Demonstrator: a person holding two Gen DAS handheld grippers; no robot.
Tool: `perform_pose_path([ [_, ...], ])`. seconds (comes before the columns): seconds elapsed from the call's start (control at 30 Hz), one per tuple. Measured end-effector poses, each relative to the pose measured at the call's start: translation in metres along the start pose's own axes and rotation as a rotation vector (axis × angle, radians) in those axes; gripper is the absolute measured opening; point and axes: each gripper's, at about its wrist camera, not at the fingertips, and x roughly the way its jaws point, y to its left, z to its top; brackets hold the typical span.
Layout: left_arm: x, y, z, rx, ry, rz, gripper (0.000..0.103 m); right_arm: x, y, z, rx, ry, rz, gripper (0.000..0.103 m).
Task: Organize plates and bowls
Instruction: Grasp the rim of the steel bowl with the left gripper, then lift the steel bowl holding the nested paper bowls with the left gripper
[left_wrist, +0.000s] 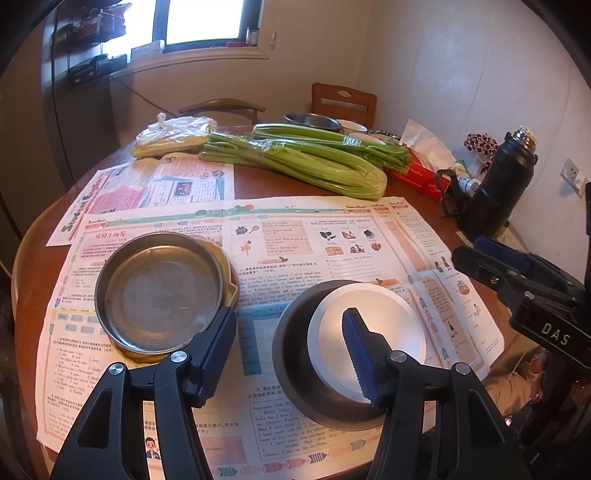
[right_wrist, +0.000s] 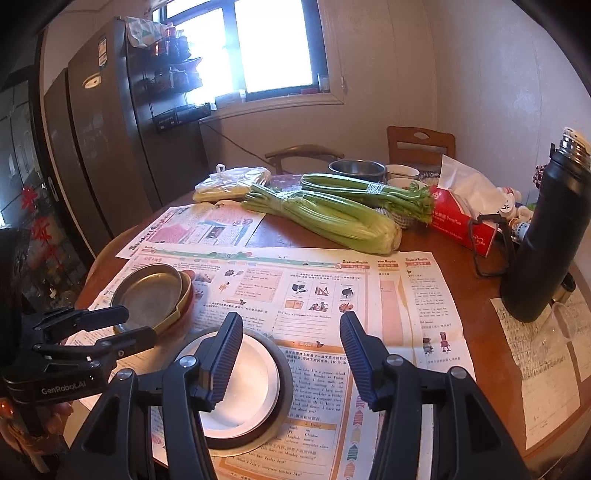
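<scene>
Both tools, left tool (left_wrist: 290, 332) and right tool (right_wrist: 291, 338), hang released; better grip the white plate (left_wrist: 369, 339) by its rim, lifting level.

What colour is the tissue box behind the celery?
Red, with white lettering and a white tissue sticking out of the top of the tissue box. It shows best in the right wrist view.

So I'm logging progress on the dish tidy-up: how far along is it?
Looks mostly done: a metal plate sits nested on a yellow dish and a red one, and a white plate sits stacked in a dark bowl. Nothing is in hand; the left gripper and right gripper hang open. Possibly left: the steel bowl and white bowls behind the celery.
</scene>
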Motion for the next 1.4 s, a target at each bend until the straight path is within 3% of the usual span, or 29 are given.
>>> perform_pose_path([
  [0.33, 0.009, 0.003, -0.01, -0.024, 0.023, 0.005, 0.062, 0.023, -0.001, -0.022, 0.033, 0.065, 0.023, 0.056],
  [0.7, 0.027, -0.003, -0.02, -0.048, 0.06, -0.054, 0.063, 0.04, 0.001, -0.044, 0.074, 0.113, 0.085, 0.06],
  [1.4, 0.045, -0.007, -0.028, -0.054, 0.104, -0.031, 0.064, 0.054, -0.002, -0.062, 0.089, 0.153, 0.097, 0.061],
])
